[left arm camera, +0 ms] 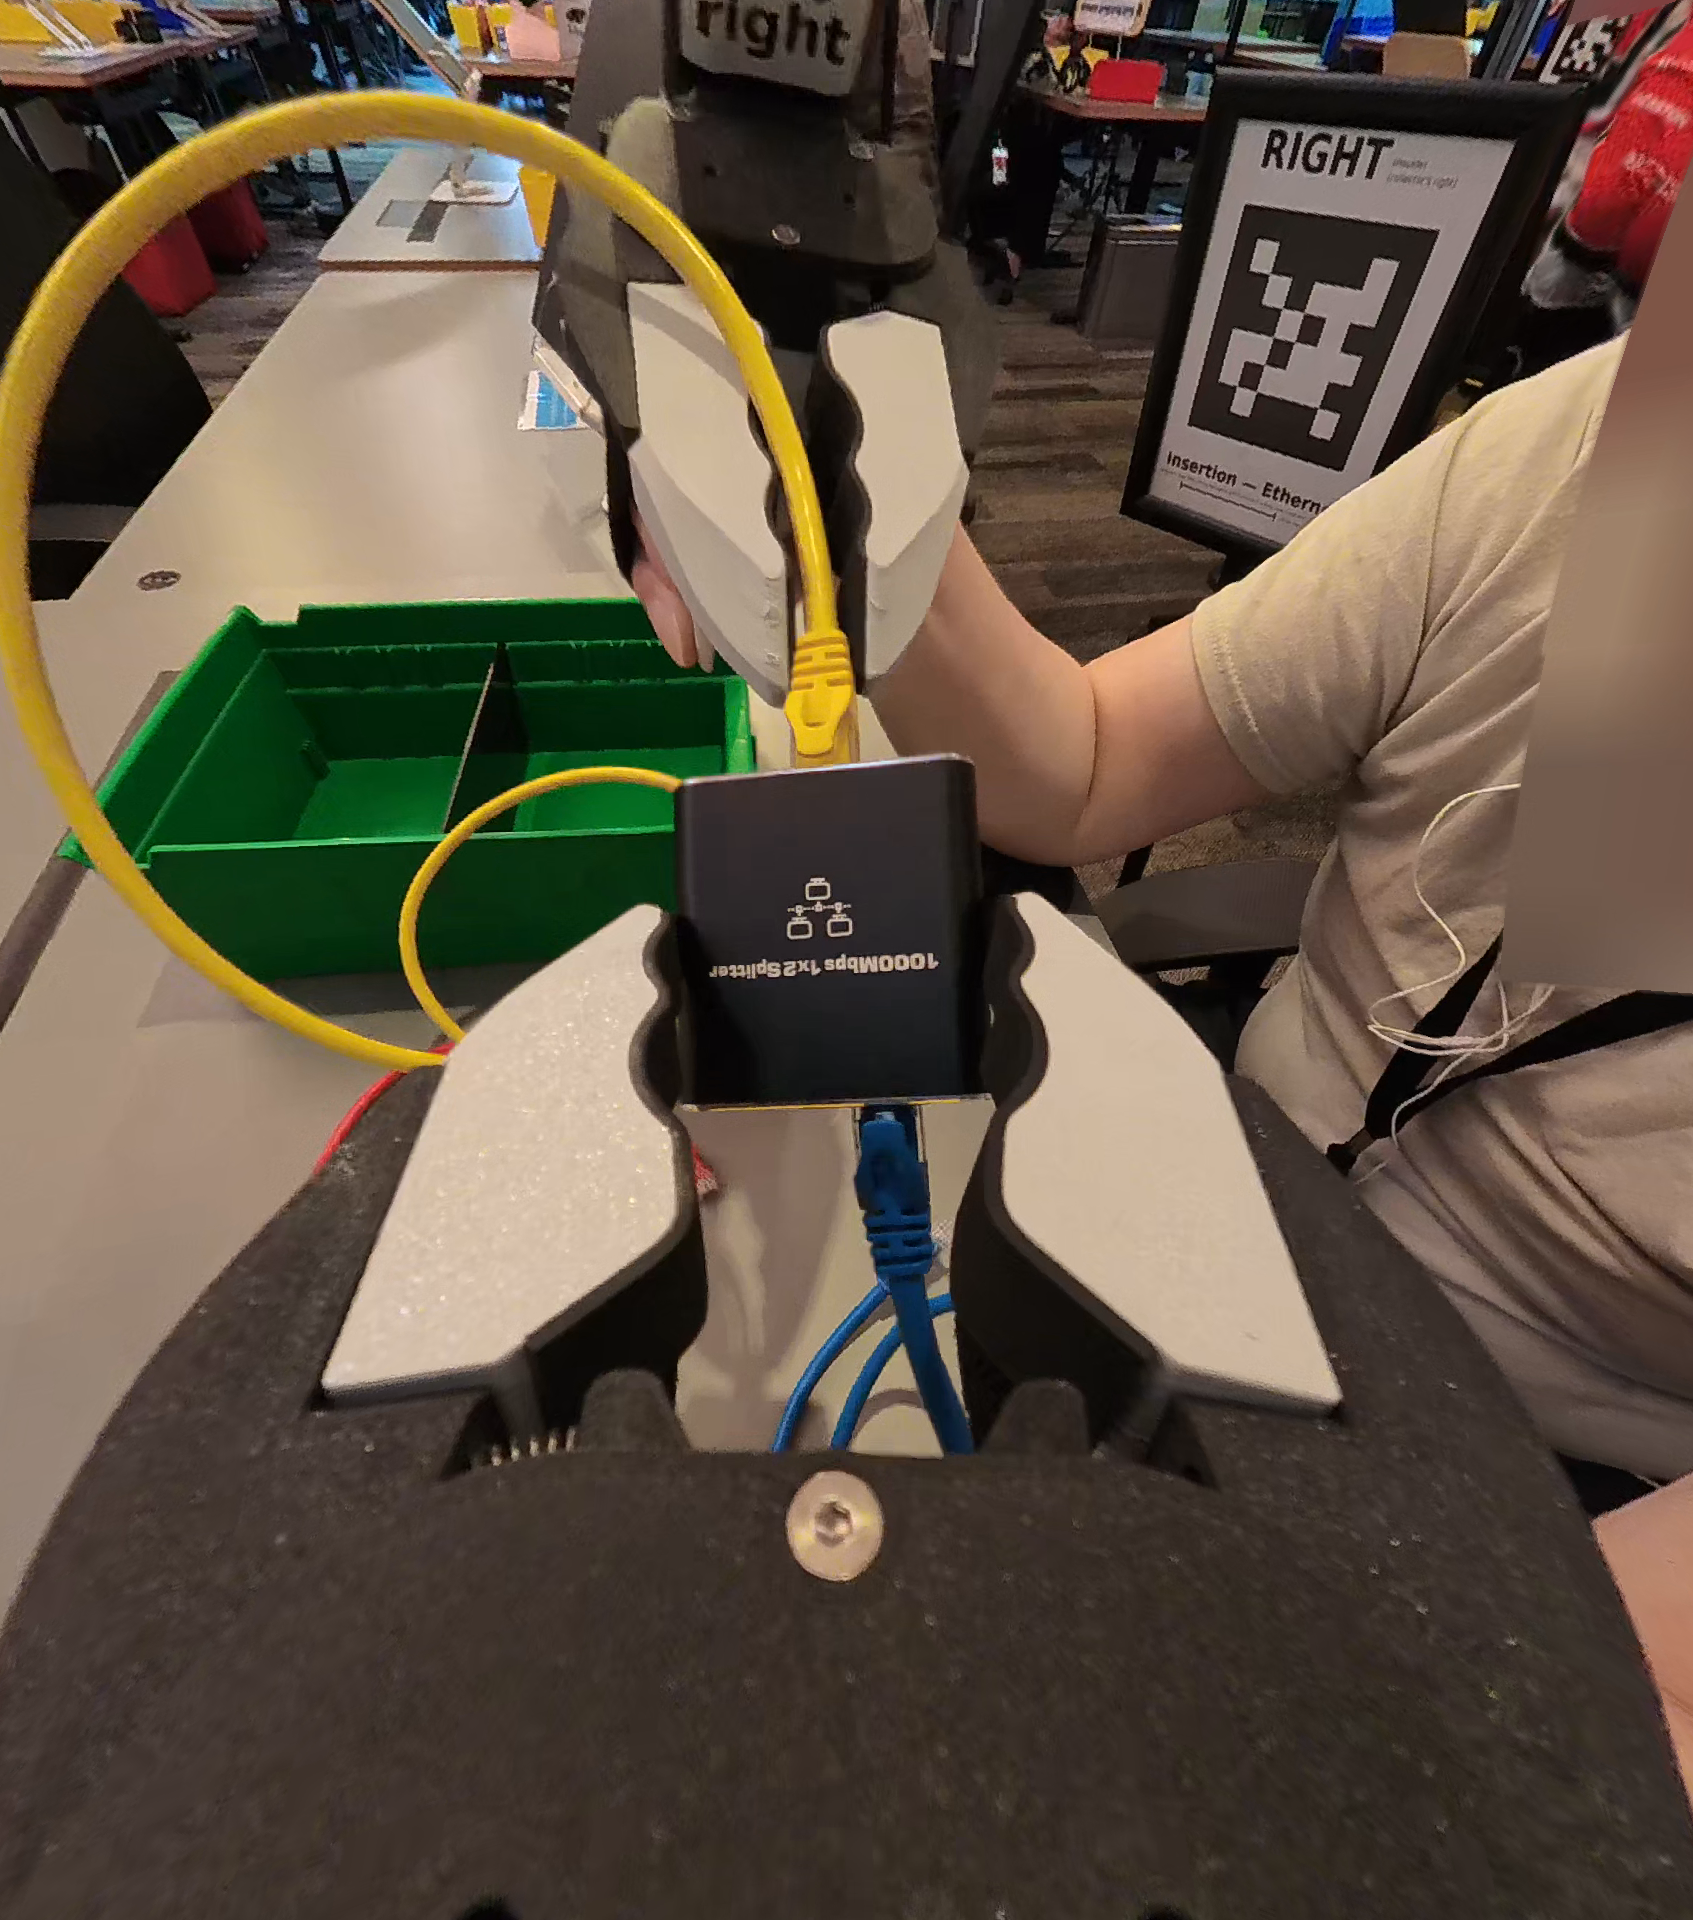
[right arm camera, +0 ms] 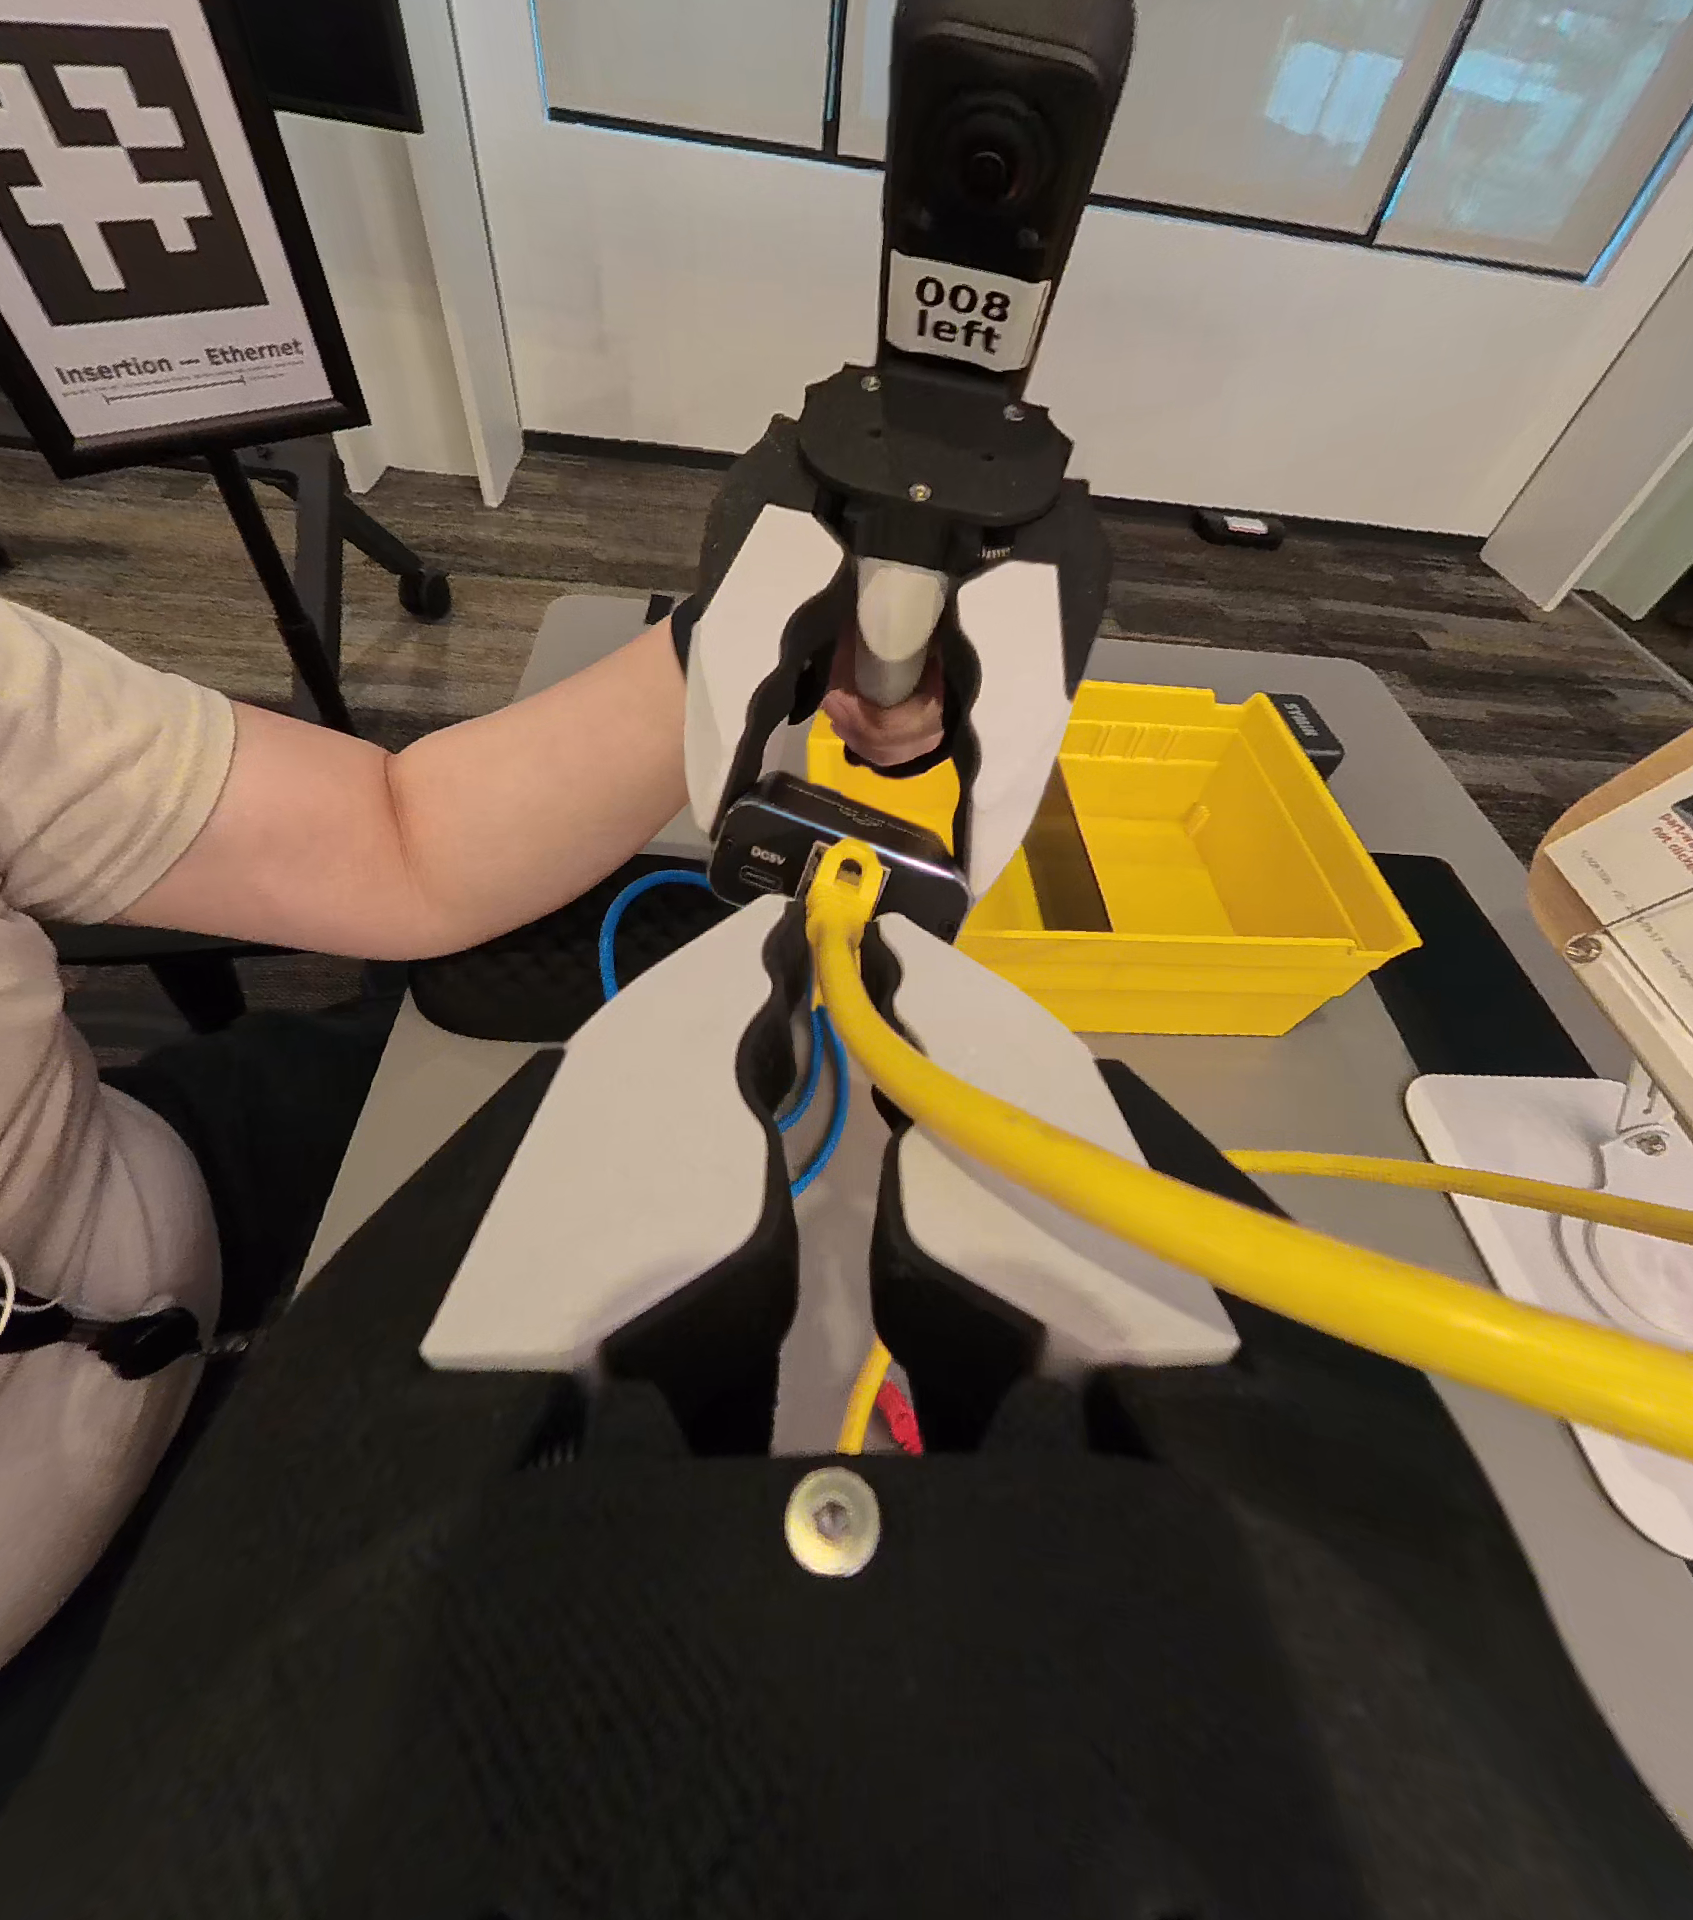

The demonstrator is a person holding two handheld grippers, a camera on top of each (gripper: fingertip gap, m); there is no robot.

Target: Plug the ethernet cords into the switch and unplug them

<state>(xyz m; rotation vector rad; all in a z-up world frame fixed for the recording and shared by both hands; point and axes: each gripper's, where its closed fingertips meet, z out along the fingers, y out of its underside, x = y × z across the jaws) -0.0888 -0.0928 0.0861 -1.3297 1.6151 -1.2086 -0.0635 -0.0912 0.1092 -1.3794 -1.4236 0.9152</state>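
Observation:
My left gripper (left arm camera: 826,971) is shut on the black switch (left arm camera: 826,935) and holds it above the table. A blue ethernet cord (left arm camera: 892,1195) is plugged into the switch's near end. My right gripper (right arm camera: 826,925) is shut on the yellow ethernet cord (right arm camera: 1081,1174) just behind its plug (right arm camera: 844,878). The plug sits at a port on the switch's far face (right arm camera: 847,857); how deep it sits I cannot tell. From the left wrist view the right gripper (left arm camera: 811,665) points down at the switch with the yellow plug (left arm camera: 821,696) between its fingers. The yellow cord loops high to the left.
A green divided bin (left arm camera: 406,790) stands on the grey table (left arm camera: 94,1195) beyond the switch. A yellow bin (right arm camera: 1185,883) stands on the other side. A clipboard stand (right arm camera: 1673,987) is at right. A person's arm and torso border the table. A red cord end (left arm camera: 354,1122) lies below. My right fingertips sit around 4 cm from my left ones.

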